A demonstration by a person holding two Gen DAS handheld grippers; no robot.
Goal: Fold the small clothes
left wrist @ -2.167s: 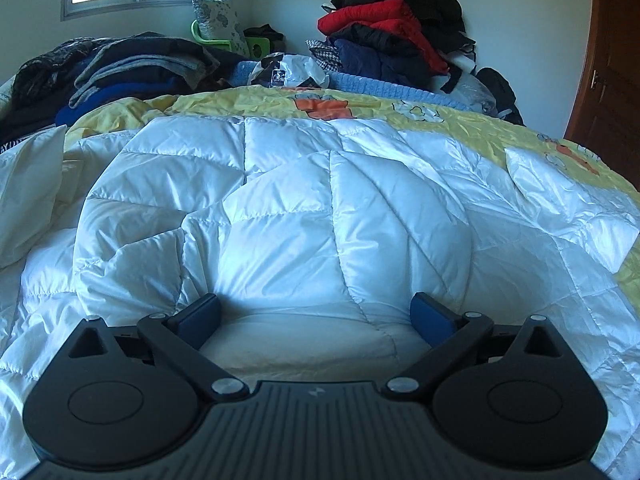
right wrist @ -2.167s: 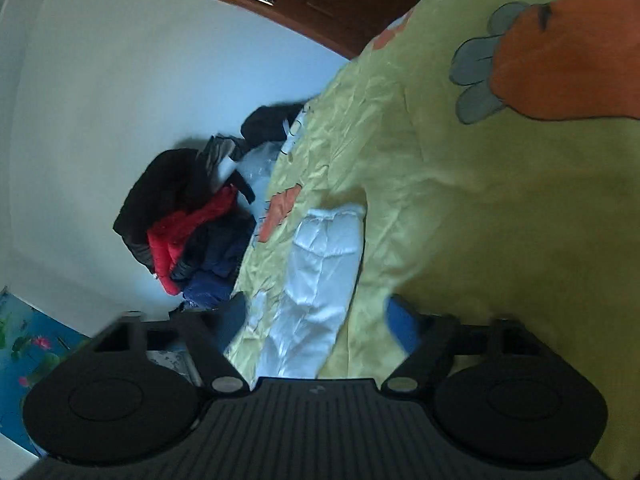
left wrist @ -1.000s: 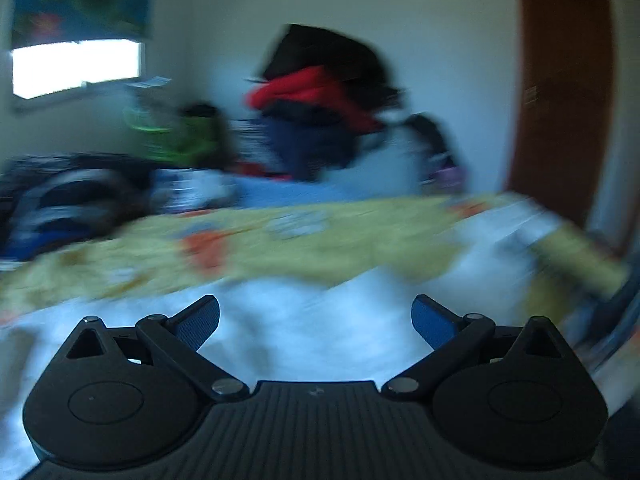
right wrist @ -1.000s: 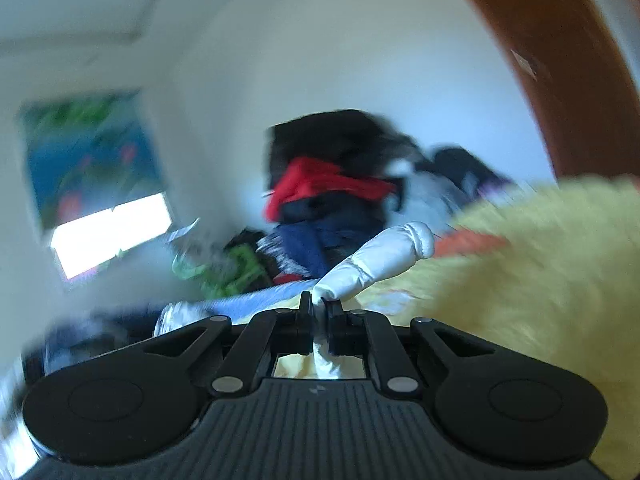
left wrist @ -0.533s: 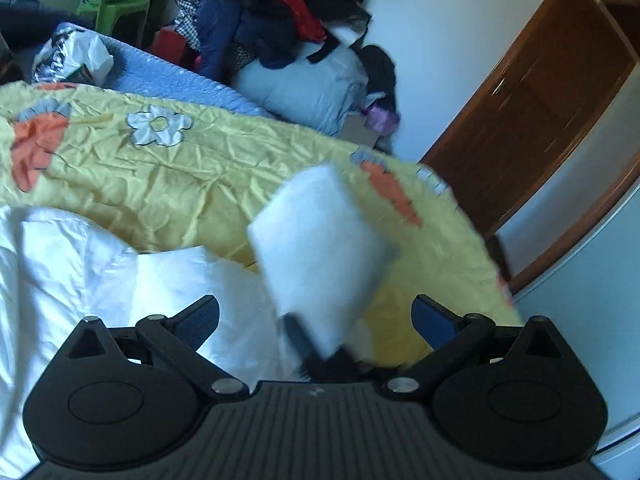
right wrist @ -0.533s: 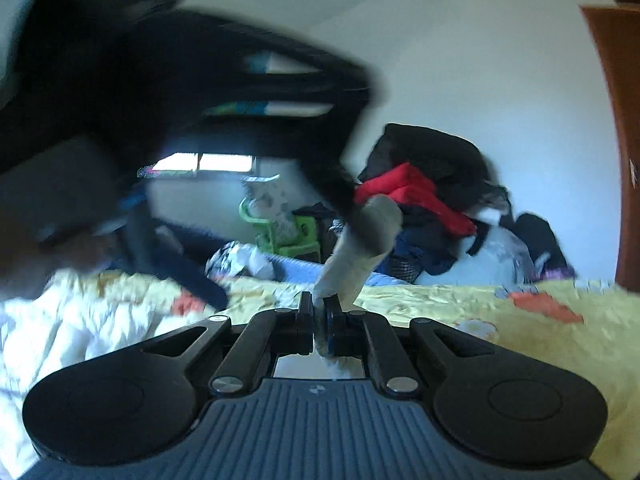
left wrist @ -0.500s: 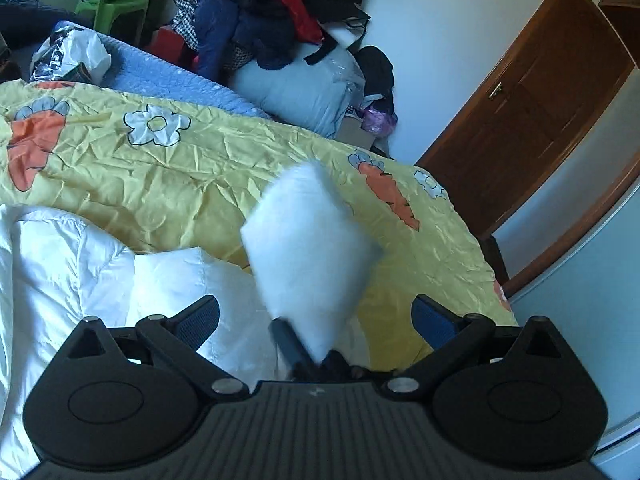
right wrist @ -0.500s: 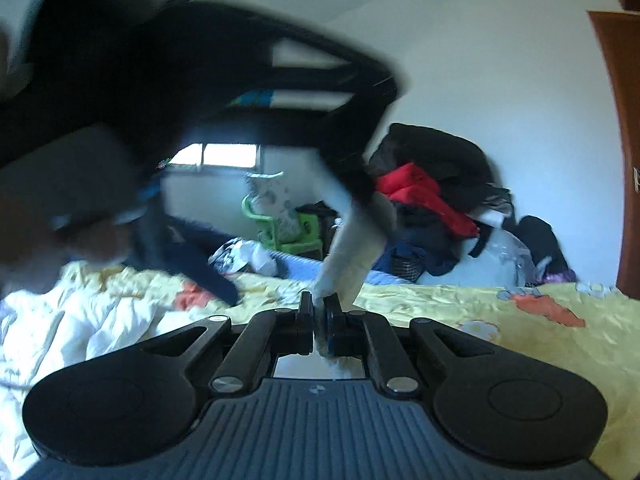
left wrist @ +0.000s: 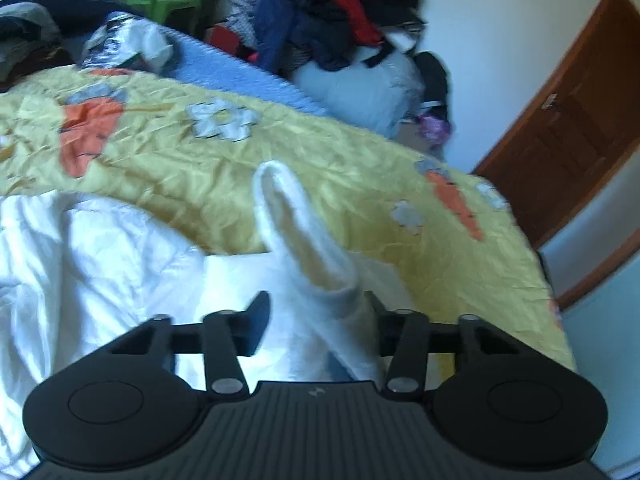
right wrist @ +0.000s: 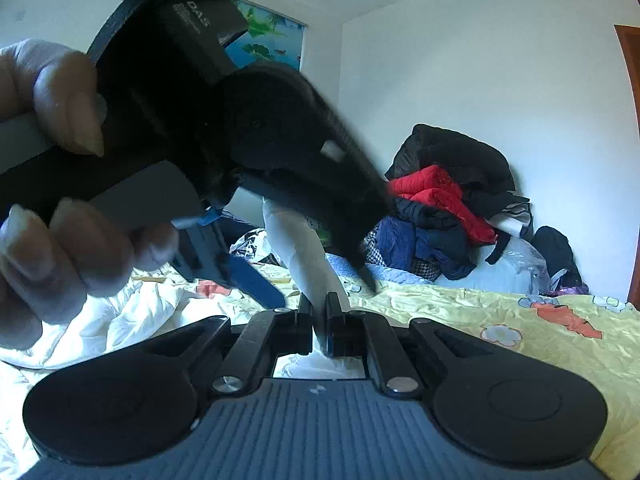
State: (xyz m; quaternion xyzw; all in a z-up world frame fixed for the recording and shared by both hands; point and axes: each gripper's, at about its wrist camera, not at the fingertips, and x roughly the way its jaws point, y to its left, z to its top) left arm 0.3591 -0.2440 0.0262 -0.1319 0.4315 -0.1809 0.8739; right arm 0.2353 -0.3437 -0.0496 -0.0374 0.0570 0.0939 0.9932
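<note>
the bed (left wrist: 360, 168) under its yellow carrot-print cover carries a white quilt (left wrist: 100, 264) at the near side. above it hangs the white sock (left wrist: 304, 248), one end clenched in the right claw (right wrist: 319, 322). the left claw (left wrist: 316, 316) has just been closing around the sock's open cuff, though its pads seem not yet to press. the step looks like a two-handed grasp; next, the left should pinch the cuff so the sock can be stretched flat.

sock (left wrist: 304, 236): white
bedsheet (left wrist: 340, 168): yellow, orange carrots, pale flowers
quilt (left wrist: 100, 256): white
jacket on pile (right wrist: 440, 196): red
door (left wrist: 576, 136): brown
left claw (left wrist: 316, 320): black
</note>
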